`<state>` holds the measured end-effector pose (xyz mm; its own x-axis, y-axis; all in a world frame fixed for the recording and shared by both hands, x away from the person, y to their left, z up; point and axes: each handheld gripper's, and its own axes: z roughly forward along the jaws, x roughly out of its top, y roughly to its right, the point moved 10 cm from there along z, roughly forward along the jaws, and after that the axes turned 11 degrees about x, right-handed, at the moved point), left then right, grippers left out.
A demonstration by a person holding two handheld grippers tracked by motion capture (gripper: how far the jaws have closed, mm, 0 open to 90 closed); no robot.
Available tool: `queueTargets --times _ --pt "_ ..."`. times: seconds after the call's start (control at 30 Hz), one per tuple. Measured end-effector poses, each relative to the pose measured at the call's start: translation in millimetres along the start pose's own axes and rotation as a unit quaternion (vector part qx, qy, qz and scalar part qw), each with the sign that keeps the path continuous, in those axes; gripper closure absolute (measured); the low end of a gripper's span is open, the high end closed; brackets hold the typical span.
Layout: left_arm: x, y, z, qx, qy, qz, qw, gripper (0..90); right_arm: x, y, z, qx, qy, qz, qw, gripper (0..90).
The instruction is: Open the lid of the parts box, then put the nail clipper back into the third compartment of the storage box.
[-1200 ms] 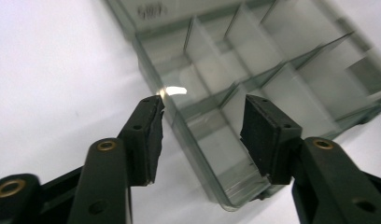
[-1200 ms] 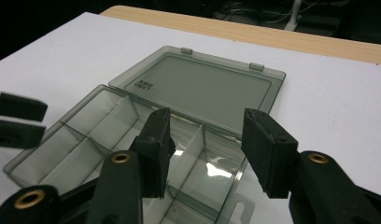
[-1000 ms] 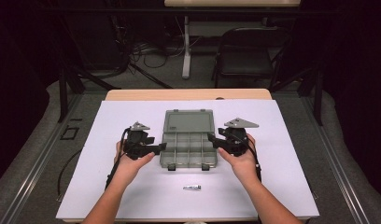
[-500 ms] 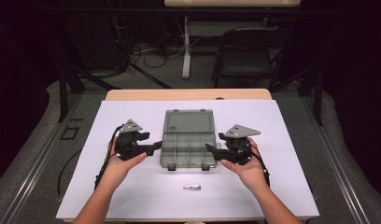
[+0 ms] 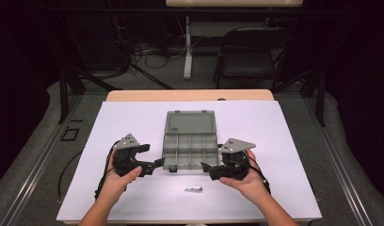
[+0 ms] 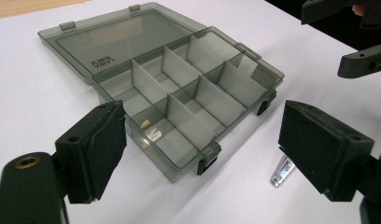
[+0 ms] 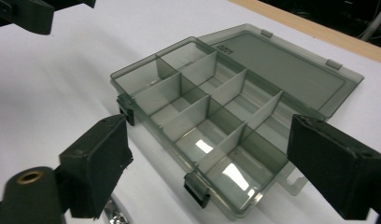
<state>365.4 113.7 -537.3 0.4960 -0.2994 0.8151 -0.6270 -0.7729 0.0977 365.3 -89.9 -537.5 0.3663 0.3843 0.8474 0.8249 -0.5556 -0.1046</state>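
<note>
Compartment box (image 5: 190, 143) sits near the middle of the white tabletop (image 5: 293, 141), lid (image 5: 190, 123) folded flat toward the far edge, tray side toward us. We count eight cells split by pale dividers; in the left gripper view two small pale bits (image 6: 150, 130) lie in a near cell, the rest look bare. Front latches (image 6: 206, 163) hang undone.

A small shiny metal piece (image 5: 193, 189) lies on the tabletop between the box and the near edge, apart from both.

Left gripper (image 5: 152, 157) sits just off the box's near left corner, jaws spread wide, nothing between them. Right gripper (image 5: 209, 170) sits off the near right corner, jaws likewise wide and empty. Neither touches the box.

Our reading: the box is open and ready, so that part looks done. The metal piece is not yet picked up or stowed, and the lid is not yet shut. We judge the work early to midway.
</note>
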Motion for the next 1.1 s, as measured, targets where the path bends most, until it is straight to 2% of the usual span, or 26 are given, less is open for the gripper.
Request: queueTargets --times 0.13,0.37,0.47,0.53,0.57,0.83,1.1 --pt "-4.5 1.2 0.5 0.001 0.007 0.004 1.0000 12.5 -5.3 -5.7 4.0 0.013 -0.008 -0.003 0.9999 4.1" --pt "-10.1 3.1 -0.9 -0.002 0.020 0.009 0.9997 4.7 -16.2 -9.8 11.0 0.018 -0.014 -0.002 0.9997 2.9" --pt "-13.2 8.9 -0.3 -0.011 0.022 0.022 0.9994 2.2 -19.9 -11.1 12.5 0.021 -0.017 -0.007 0.9996 0.0" --pt "-14.3 10.9 1.1 -0.009 0.019 0.035 0.9992 0.4 -23.6 -11.8 12.6 0.025 -0.026 -0.012 0.9993 0.0" --pt "-14.4 11.4 2.1 -0.007 0.019 0.038 0.9991 0.4 -24.1 -11.9 14.0 0.024 -0.021 -0.015 0.9994 0.0" --pt "-17.3 16.9 3.1 -0.028 0.015 0.036 0.9989 0.4 -31.4 -15.6 17.2 0.033 -0.034 -0.019 0.9987 0.0" --pt "-16.5 13.5 0.1 -0.024 0.017 0.027 0.9992 0.4 -32.7 -24.1 24.3 0.048 -0.047 -0.026 0.9974 0.0"
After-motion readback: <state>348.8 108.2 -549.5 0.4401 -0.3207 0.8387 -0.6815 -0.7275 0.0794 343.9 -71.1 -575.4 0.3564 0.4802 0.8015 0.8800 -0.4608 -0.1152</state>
